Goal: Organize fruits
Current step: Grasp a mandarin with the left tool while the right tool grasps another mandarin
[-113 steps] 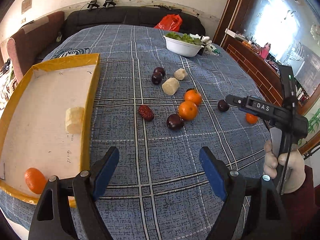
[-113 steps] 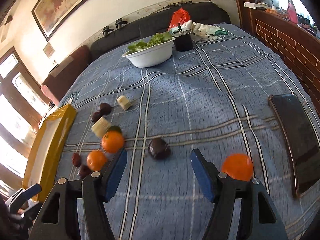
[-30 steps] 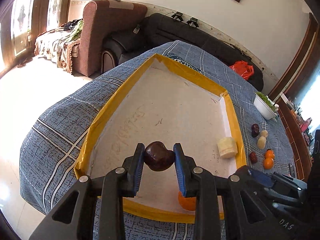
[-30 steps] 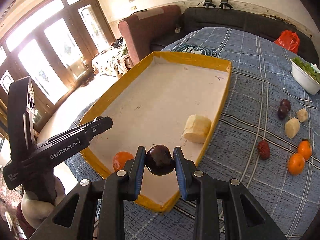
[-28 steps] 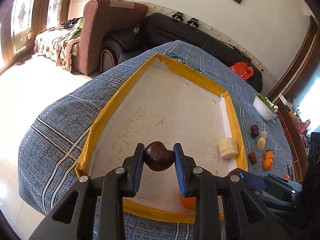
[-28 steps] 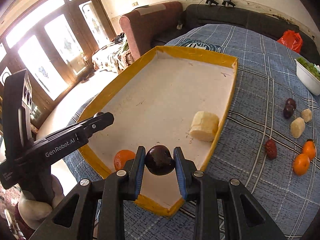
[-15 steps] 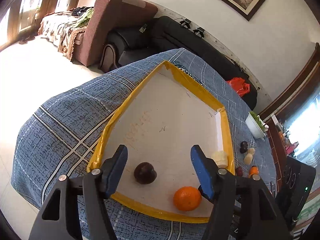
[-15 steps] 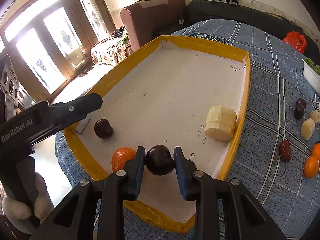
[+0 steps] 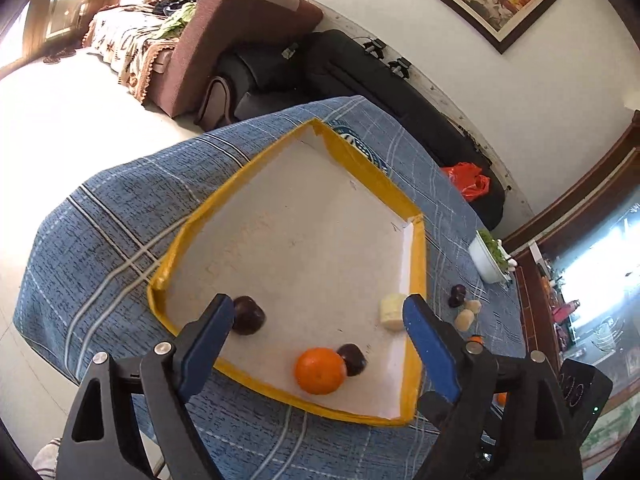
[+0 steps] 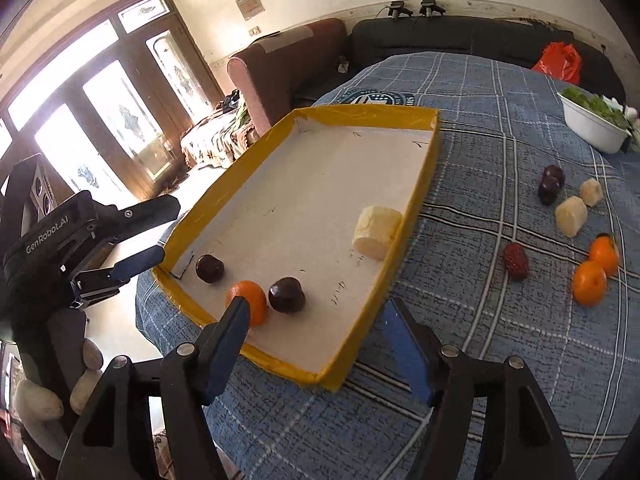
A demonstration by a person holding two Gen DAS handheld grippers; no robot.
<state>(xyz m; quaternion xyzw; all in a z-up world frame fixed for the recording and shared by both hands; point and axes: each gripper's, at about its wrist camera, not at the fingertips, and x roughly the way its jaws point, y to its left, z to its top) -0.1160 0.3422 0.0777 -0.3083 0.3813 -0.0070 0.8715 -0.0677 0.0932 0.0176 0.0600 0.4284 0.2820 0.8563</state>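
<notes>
A shallow white tray with a yellow taped rim (image 10: 416, 200) holds a pale banana chunk (image 10: 377, 231), a small orange (image 10: 249, 300) and two dark round plums (image 10: 287, 294) — one (image 10: 209, 268) nearer the left fingers (image 10: 138, 261). More fruit — oranges (image 10: 588, 282), plums, banana pieces, a red date (image 10: 516, 261) — lies loose on the blue checked cloth beyond the right fingers (image 10: 404, 354).

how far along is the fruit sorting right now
Done: two dark plums, one orange and a banana chunk lie in the yellow-rimmed tray. In hand: nothing; the left gripper and right gripper are opening, empty. Left on the blue checked cloth: two oranges, two plums, two banana chunks, one red date.
</notes>
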